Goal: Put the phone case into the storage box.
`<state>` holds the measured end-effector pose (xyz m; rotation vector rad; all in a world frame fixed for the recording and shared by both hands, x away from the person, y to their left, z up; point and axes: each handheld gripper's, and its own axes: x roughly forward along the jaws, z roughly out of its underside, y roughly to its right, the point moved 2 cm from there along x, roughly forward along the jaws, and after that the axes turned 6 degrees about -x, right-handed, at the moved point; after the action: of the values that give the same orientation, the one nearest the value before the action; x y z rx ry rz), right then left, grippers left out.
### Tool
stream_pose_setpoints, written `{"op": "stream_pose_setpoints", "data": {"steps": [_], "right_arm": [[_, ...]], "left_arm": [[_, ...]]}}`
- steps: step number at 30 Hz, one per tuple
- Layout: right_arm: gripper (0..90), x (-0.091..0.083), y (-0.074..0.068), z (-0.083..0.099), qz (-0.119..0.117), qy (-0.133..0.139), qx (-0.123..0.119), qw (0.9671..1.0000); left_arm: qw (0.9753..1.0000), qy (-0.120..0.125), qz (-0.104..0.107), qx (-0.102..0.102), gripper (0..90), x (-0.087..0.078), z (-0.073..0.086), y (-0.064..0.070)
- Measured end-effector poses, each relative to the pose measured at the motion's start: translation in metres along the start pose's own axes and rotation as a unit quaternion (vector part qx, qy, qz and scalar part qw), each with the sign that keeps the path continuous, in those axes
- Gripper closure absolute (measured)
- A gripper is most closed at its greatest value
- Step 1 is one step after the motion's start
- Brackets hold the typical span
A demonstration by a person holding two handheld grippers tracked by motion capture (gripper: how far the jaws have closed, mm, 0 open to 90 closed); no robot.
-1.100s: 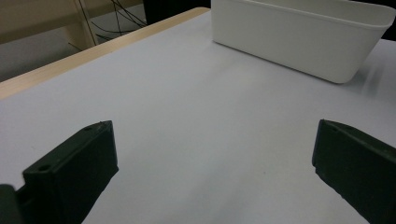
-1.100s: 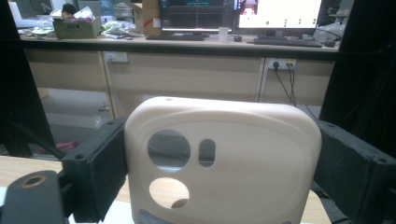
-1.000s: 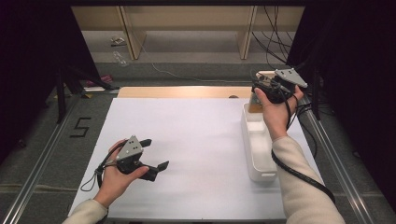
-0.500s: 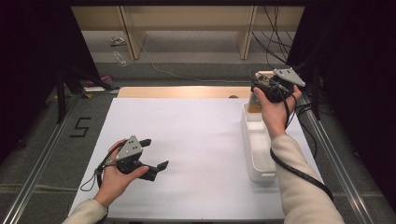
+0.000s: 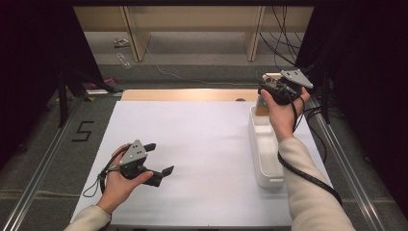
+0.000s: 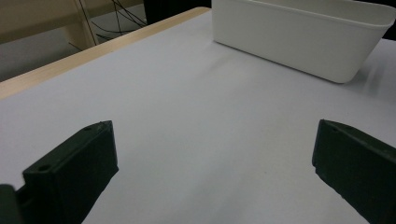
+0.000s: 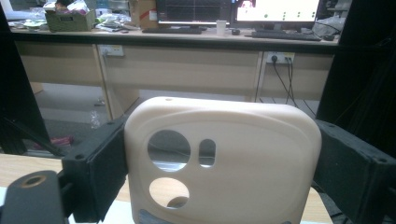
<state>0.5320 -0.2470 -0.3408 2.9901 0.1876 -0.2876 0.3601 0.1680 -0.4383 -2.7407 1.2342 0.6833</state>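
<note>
- Phone case [image 7: 223,163], cream-coloured with round camera cut-outs, stands upright between the jaws of the right gripper [image 7: 219,179], clamped on its two side edges; its long axis runs up out of the jaws, its back facing the camera
- In the high view the right gripper [image 5: 281,89] is held up above the far end of the white bin [image 5: 263,159], which lies along the right side of the white mat [image 5: 192,144], its long side running away from the person
- Judged from this, the bin lies straight below and slightly nearer the person than the case, so the move ahead is probably a lowering into its far end
- Left gripper [image 5: 155,169] rests low near the mat's front left, jaws spread wide with nothing between them, well apart from the bin [image 6: 299,35]; the right hand is plainly the nearer one
</note>
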Motion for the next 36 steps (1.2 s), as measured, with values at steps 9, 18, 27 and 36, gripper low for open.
{"op": "stream_pose_setpoints", "data": {"steps": [9,18,27,36], "right_arm": [[11.9,0.003,-0.002,0.000,-0.001,-0.002,-0.003,1.0000],[11.9,0.006,-0.002,0.002,0.001,-0.006,-0.001,1.0000],[11.9,0.008,-0.001,0.001,0.002,-0.007,-0.002,1.0000],[11.9,0.012,-0.002,0.003,0.002,-0.010,-0.003,0.9999]], "left_arm": [[1.0000,0.000,0.000,0.000,0.0,0.000,0.000,0.000],[1.0000,0.000,0.000,0.000,0.0,0.000,0.000,0.000],[1.0000,0.001,0.000,-0.001,0.0,0.000,0.000,0.000],[1.0000,0.001,0.000,-0.001,0.0,0.000,0.000,0.000]]}}
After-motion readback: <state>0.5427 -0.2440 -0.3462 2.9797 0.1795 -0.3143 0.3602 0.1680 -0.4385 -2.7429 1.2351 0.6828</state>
